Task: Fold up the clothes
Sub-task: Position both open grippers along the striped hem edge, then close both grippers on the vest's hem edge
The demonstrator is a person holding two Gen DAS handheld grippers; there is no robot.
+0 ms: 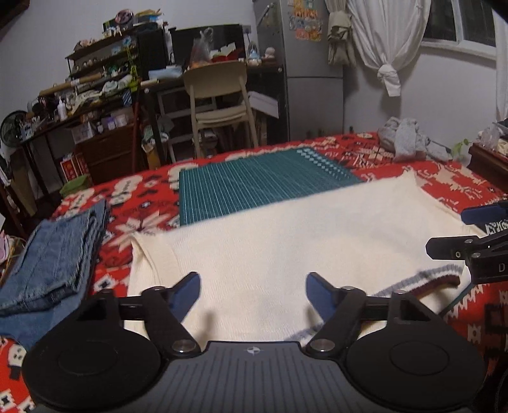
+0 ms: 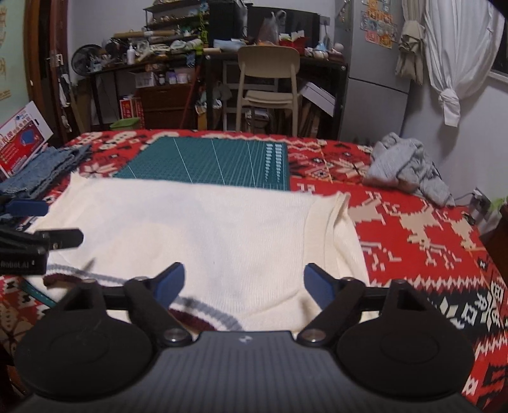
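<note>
Sweater [image 1: 285, 241] near hem behind fingers [image 1: 187, 289]

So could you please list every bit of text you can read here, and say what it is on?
"RobotAI", first letter cut off: left hand-held gripper body.
"D": right hand-held gripper body.
Printed cardboard box: too blurred to read.
Fridge stickers: too blurred to read.

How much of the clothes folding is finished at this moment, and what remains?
Done: the jeans lie folded at the left. In hand: the cream sweater is spread flat, partly folded; the left gripper and right gripper are both open above it, holding nothing. Left: finishing the sweater, then the crumpled grey garment at the far right.
</note>
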